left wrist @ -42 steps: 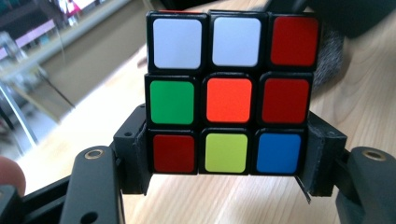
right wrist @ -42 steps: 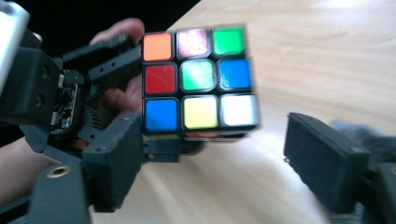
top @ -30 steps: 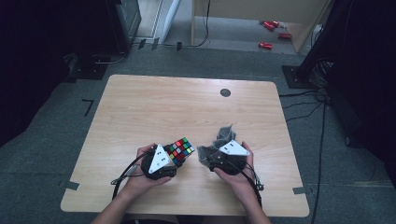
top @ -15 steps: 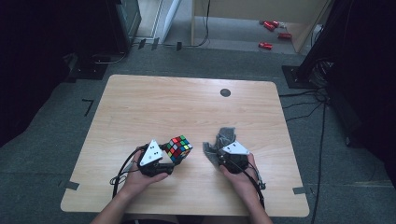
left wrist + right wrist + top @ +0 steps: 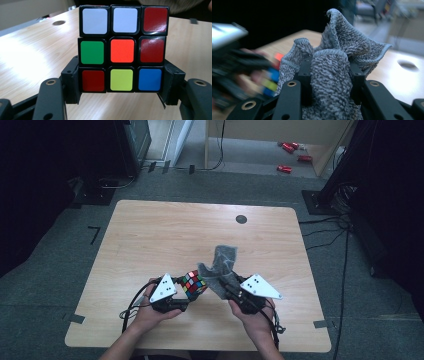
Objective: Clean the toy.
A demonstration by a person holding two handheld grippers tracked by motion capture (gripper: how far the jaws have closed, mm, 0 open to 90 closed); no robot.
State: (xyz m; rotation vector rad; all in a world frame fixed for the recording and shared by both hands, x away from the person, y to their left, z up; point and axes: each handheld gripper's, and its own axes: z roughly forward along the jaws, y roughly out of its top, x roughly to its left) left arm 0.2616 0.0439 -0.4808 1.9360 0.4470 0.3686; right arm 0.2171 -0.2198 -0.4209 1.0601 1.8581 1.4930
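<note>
A colourful puzzle cube [image 5: 194,284] [image 5: 122,48] is held just above the wooden table [image 5: 165,235] near its front edge, with my left gripper [image 5: 184,292] [image 5: 120,82] shut on its bottom layer from both sides. A grey knitted cloth [image 5: 220,265] [image 5: 332,70] is bunched between the jaws of my right gripper [image 5: 224,287] [image 5: 329,82], which have just been closing and now squeeze it. The cloth stands up above the table, right of the cube and touching or nearly touching it. Each gripper carries a white three-cornered plate.
A dark round hole [image 5: 241,219] sits in the table's far right part. Beyond the table lie red objects [image 5: 287,150] on the floor, with black stands and cables at both sides. Tape marks [image 5: 74,318] sit near the table's front corners.
My right gripper has closed on the grey cloth and lifted it off the table. The cloth now stands taller beside the cube. The left gripper and cube stayed put.
</note>
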